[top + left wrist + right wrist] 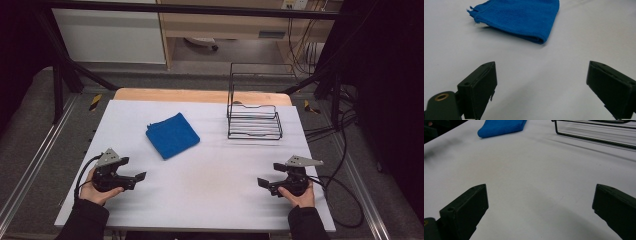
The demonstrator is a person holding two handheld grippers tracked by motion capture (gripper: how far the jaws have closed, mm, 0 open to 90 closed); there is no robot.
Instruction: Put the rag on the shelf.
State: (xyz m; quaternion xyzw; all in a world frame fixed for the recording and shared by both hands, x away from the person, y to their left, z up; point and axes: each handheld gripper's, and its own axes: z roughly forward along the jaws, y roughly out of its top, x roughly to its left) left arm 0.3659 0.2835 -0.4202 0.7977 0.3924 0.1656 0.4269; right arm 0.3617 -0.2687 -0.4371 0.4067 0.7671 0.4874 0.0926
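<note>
The left gripper rests low over the white table, held in the person's left hand — its jaws stand wide apart with nothing between them. In the left gripper view the gripper looks across bare table toward the blue cloth, which lies well ahead of the jaws, apart from them, its thick folded edge turned toward the camera and a frayed corner at its left.

The right gripper sits in the right hand, level with the left one and facing it across the table. Its jaws are also spread wide and hold nothing. In the right gripper view the gripper has only bare table between the jaws; the cloth lies far ahead to the left, and the bottom wires of the rack run across the top right.

Taking the cloth as the landmark in the high view: it lies flat, folded to a square and turned cornerwise. The left gripper is nearer the person than the cloth and to its left, apart from it. The black wire rack stands upright to the cloth's right — well apart from it and a little farther from the person. The right gripper is far to the cloth's right and nearer the person. A cable trails from the right gripper off the table's right edge.
</note>
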